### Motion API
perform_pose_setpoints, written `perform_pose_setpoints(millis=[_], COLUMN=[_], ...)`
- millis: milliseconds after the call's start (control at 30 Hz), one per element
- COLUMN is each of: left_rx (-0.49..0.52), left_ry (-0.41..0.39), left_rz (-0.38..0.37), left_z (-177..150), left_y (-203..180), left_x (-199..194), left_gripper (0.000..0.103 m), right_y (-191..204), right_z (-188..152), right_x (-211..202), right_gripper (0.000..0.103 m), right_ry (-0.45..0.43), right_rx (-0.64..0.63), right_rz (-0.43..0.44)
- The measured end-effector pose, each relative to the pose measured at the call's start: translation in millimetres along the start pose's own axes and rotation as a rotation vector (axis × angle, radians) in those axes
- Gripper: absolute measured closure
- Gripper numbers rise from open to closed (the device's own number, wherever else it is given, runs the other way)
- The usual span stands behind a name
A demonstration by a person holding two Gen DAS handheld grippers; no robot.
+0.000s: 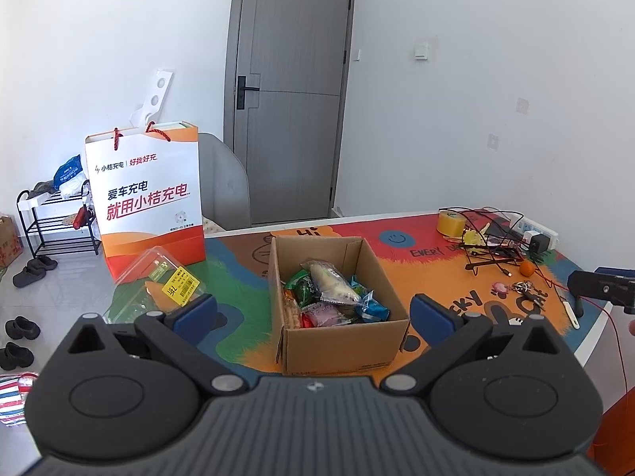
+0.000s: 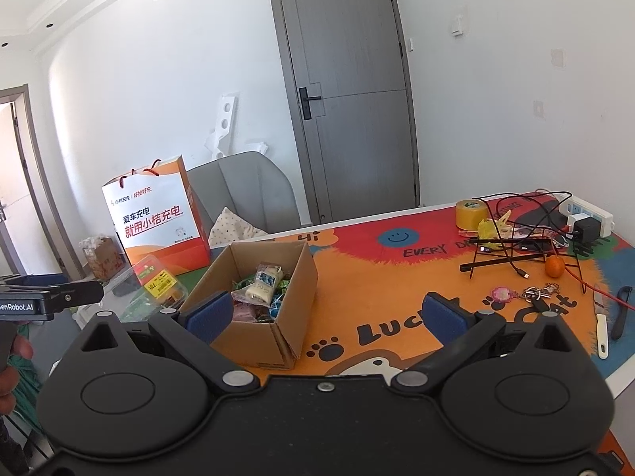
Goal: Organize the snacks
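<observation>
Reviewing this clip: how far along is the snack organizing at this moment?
Done: several wrapped snacks already lie in the open cardboard box. In hand: nothing; the left gripper and right gripper are both open and empty, held above the table's near edge. Left: the clear plastic container with a yellow price sticker sits outside the box, beside the orange-and-white paper bag.

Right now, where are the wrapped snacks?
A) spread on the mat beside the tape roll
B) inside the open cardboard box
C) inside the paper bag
B: the wrapped snacks lie piled inside the open cardboard box, seen in both wrist views.
</observation>
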State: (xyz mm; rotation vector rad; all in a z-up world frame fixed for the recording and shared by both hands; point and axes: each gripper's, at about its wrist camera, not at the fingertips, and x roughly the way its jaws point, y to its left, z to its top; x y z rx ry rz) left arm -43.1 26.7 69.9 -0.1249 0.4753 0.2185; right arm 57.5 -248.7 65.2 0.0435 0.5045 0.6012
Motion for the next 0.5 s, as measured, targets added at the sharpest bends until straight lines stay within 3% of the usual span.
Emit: perform_pose_setpoints(millis=[500], left_rx=[-0.007], left_ry=[-0.007], left_rz=[-0.006], left_z=[-1.1], left_y=[1.0], left_x=[-3.1], left_gripper=[0.0], right_y=[1.7], right_z=[-2.0], right_x=[2.4], right_gripper=[0.0], right_ry=[0.011], right_rx=[-0.007], right_rz=[-0.01])
